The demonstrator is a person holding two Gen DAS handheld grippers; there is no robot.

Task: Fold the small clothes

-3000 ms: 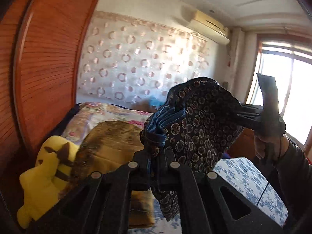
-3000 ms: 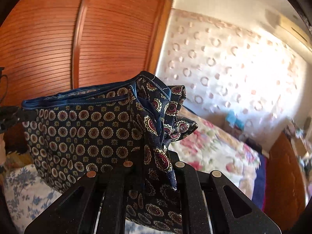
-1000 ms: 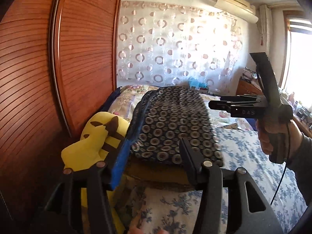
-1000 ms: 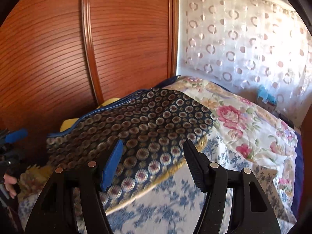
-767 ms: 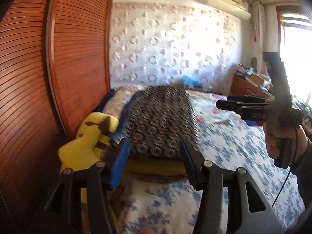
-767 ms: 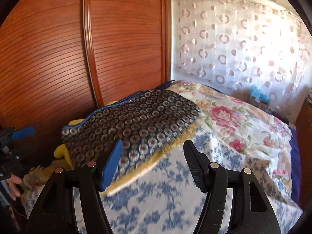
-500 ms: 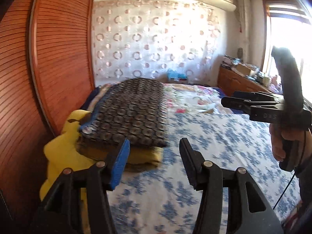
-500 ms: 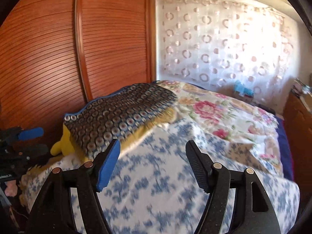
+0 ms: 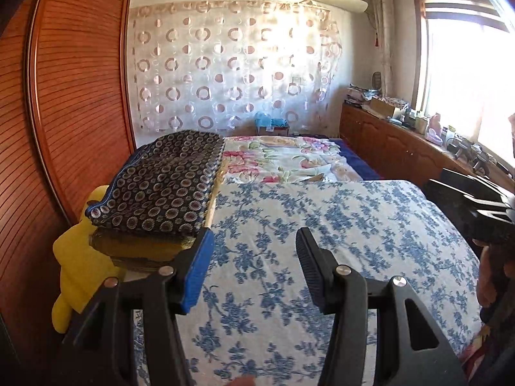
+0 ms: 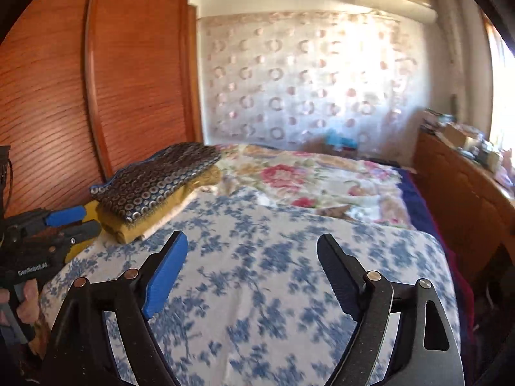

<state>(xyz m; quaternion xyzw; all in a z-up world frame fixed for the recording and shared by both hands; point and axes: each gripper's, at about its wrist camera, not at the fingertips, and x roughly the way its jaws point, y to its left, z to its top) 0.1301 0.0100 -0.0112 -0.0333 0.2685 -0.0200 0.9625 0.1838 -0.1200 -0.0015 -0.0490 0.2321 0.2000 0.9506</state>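
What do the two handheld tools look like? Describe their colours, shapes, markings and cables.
Both are black two-finger clamps with silver rivets. On the left tool and the right tool, one finger pad is blue, the other black and ribbed. The left tool's body bears small white lettering, and a thin dark cable runs by it.

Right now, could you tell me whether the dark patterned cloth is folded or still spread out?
Folded. The dark patterned cloth lies as a flat, compact rectangle on top of the mustard-yellow garment, forming a stack at the bed's edge; neither tool touches it.
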